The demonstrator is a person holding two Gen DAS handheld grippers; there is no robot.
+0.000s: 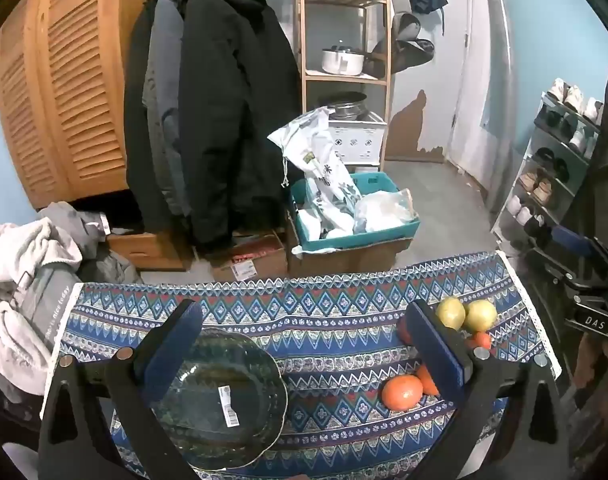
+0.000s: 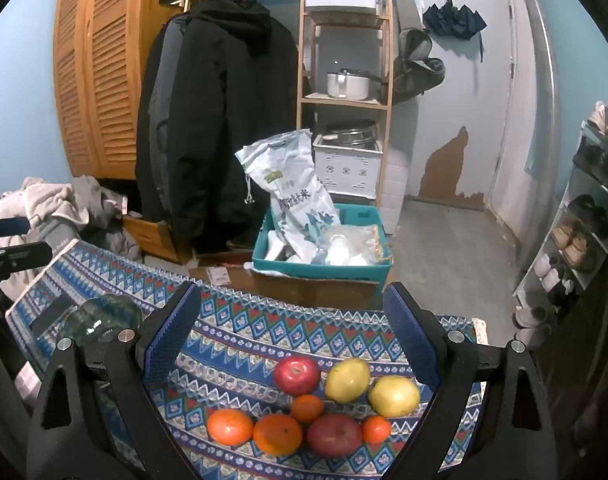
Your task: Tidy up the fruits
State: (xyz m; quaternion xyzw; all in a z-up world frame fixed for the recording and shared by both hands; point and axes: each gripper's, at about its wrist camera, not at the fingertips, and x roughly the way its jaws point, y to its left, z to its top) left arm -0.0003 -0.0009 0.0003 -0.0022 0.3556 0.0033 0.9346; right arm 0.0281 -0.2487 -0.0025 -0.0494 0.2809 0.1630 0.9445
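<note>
Wardrobe: louvred wooden doors, far left.
Coats: dark jackets hanging from a rail beside the wardrobe.
Shelf unit: wooden frame; 1 white pot on a middle shelf.
Crate: teal bin on a cardboard box, holding a printed white sack.
Shoe rack: right wall, several pairs.
Laundry: pale heap, left.
Umbrella: dark, hung on wall.

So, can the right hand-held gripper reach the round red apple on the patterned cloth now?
Probably yes: the right hand-held gripper is open, and the round red apple lies uncovered directly ahead between its fingers.
</note>
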